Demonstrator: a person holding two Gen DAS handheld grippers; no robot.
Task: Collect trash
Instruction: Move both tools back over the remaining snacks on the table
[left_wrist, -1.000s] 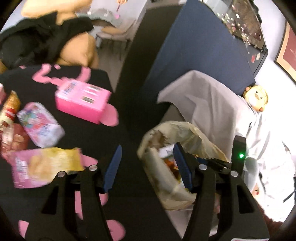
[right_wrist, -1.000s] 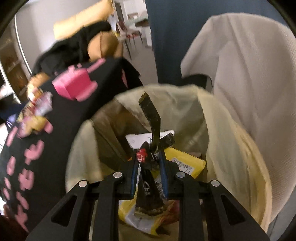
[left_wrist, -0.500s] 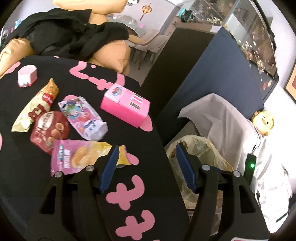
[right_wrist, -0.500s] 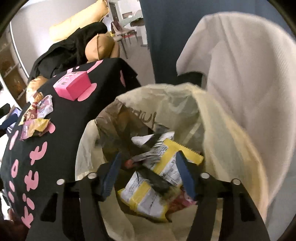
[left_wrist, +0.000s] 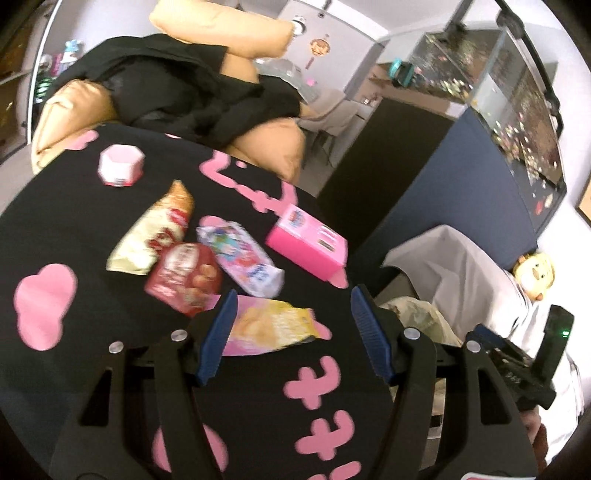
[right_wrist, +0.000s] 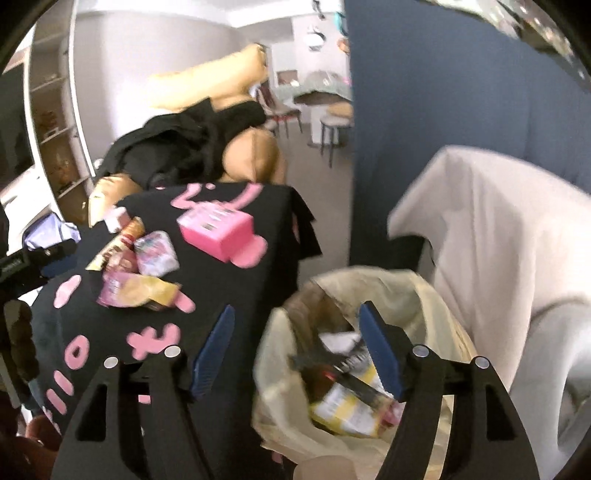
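Right gripper (right_wrist: 295, 347): jaws wide, empty; the dark wrapper (right_wrist: 343, 373) it pinched a second ago now lies in the trash bag (right_wrist: 436, 295).
Left gripper (left_wrist: 295, 328): wide, now over the pink-yellow packet (left_wrist: 273, 326).
Meaning: one piece binned; table trash remains.

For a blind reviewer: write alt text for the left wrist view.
The open left gripper hovers over a pink-and-yellow snack packet on a black tablecloth with pink shapes. Beyond lie three more wrappers, a pink box and a small pink tub.
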